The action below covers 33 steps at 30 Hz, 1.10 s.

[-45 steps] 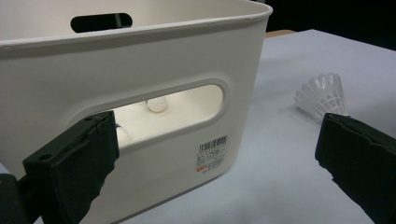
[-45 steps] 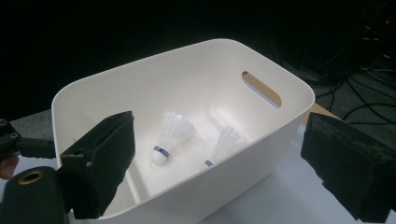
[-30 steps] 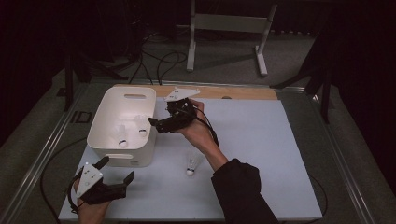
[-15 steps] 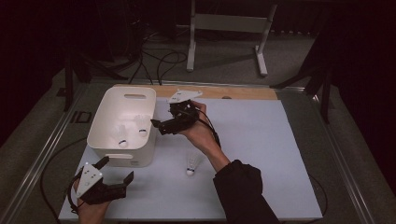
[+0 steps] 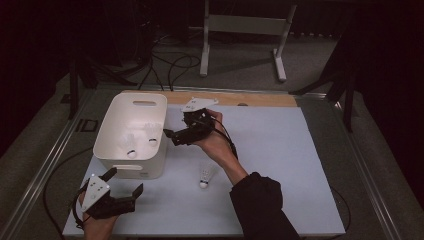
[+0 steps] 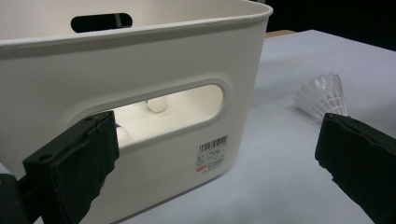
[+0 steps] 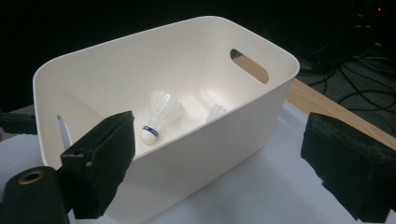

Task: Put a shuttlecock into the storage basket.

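Meanwhile, lying alone on the bench: one shuttlecock, just right of the white bin already holding two more. Hovering empty beside the bin's rim, right gripper, jaws apart; resting near the front edge, left gripper, jaws apart too. Likely coming next: reaching down for that last shuttlecock, plenty of bare surface around it.

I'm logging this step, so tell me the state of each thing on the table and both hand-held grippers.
White bin: upright, open-topped, two shuttlecocks inside.
Shuttlecock in bin: lying tilted, cork down.
Shuttlecock on table: loose on the mat, outside the bin.
Left hand-held gripper: open, empty.
Right hand-held gripper: open, empty, beside the bin's rim.
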{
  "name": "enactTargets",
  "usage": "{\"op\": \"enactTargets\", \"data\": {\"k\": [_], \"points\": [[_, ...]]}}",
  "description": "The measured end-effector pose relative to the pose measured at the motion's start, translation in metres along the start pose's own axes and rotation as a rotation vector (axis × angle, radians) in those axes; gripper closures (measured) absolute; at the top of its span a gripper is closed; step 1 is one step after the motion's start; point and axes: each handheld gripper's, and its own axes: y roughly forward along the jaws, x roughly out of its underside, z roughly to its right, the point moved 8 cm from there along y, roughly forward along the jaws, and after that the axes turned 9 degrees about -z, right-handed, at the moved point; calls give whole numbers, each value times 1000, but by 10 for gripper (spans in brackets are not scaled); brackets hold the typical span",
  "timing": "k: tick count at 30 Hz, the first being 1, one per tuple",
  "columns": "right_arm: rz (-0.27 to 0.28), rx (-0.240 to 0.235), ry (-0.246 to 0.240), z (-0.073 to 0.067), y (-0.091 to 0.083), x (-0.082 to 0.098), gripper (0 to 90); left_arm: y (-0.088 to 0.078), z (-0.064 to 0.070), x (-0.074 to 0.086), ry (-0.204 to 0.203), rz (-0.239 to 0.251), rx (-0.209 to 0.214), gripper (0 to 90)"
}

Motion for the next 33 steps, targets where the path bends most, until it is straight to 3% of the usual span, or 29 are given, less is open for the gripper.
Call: {"op": "enactTargets", "data": {"k": [33], "points": [[-3, 6, 6, 2, -5, 13, 99, 0, 0, 0, 0, 0, 0, 2]]}}
